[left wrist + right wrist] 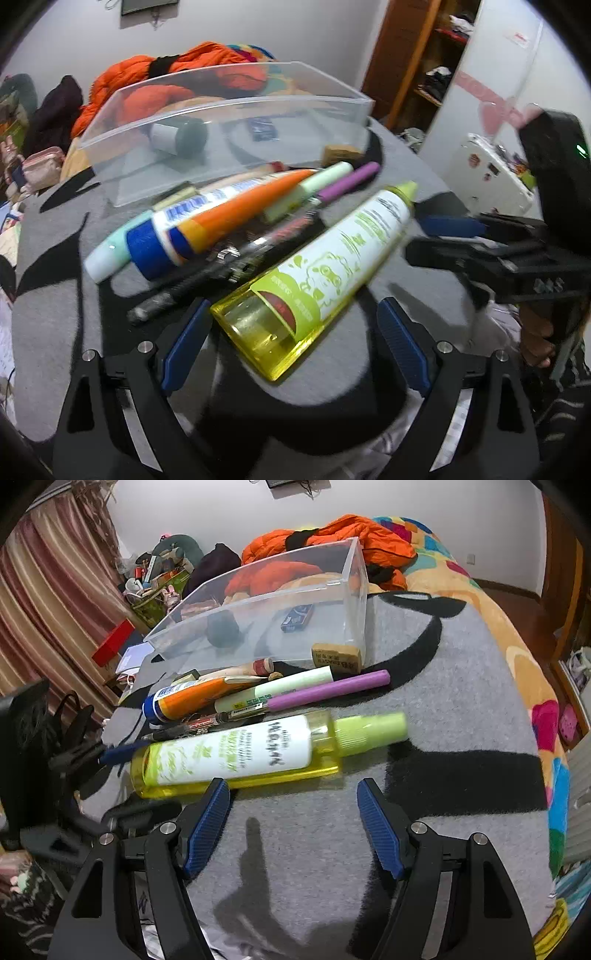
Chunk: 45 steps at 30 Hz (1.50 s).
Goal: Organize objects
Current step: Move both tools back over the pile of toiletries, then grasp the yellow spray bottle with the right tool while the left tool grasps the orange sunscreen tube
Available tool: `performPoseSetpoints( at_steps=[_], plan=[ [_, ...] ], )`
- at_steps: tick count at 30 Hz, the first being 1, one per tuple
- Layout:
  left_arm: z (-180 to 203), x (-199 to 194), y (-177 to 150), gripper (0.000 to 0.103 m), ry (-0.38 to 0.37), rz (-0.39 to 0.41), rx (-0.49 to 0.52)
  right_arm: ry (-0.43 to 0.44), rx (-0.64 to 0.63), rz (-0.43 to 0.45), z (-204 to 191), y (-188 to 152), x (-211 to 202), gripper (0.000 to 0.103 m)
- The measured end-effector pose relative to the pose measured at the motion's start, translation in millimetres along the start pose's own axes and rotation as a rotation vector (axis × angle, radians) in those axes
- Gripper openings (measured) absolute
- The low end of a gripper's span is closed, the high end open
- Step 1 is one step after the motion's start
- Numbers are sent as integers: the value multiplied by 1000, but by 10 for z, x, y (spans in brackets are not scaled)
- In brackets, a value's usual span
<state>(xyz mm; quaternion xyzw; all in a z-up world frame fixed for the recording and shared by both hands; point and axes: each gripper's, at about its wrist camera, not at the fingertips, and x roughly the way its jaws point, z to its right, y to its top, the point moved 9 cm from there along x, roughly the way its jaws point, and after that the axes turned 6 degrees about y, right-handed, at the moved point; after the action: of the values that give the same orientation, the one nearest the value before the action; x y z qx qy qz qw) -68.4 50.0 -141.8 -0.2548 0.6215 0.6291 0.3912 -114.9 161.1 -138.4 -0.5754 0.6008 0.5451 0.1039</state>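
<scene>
A yellow spray bottle with a white and green label lies on its side on a grey and black blanket. My left gripper is open around the bottle's base, and its pads do not press on it. My right gripper is also open, just short of the bottle's middle. Behind the bottle lie an orange and blue tube, a pale green marker, a purple pen and black pens. A clear plastic bin stands beyond them.
The bin holds a dark-capped white jar and a small blue pack. A cork block sits by its corner. An orange jacket and a colourful blanket lie behind. A hand holds the other gripper at right.
</scene>
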Motion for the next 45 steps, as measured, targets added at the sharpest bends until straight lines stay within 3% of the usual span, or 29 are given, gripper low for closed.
performPoseSetpoints(
  at_steps=[7, 10, 14, 18, 25, 32, 38, 45],
  plan=[
    [411, -41, -37, 89, -97, 11, 75, -11, 54, 1, 8, 29, 32, 77],
    [653, -25, -32, 88, -142, 16, 119, -34, 93, 15, 78, 69, 40, 86],
    [826, -10, -38, 84, -170, 22, 158, -79, 134, 21, 222, 130, 49, 87],
    [721, -70, -13, 84, -124, 48, 147, -109, 168, 24, 339, 212, 117, 87],
    [35, -259, 178, 84, 31, 105, 26, -187, 63, 32, 309, 215, 159, 86],
    [-461, -106, 477, 84, 170, 110, -20, -155, 10, 9, 320, 97, 36, 67],
    [-626, 210, 564, 84, 214, 42, 25, -181, -54, -10, 337, -9, -117, 50],
    [-509, 355, 535, 81, 178, -7, 65, -186, -54, -13, 456, -4, -204, 49]
  ],
)
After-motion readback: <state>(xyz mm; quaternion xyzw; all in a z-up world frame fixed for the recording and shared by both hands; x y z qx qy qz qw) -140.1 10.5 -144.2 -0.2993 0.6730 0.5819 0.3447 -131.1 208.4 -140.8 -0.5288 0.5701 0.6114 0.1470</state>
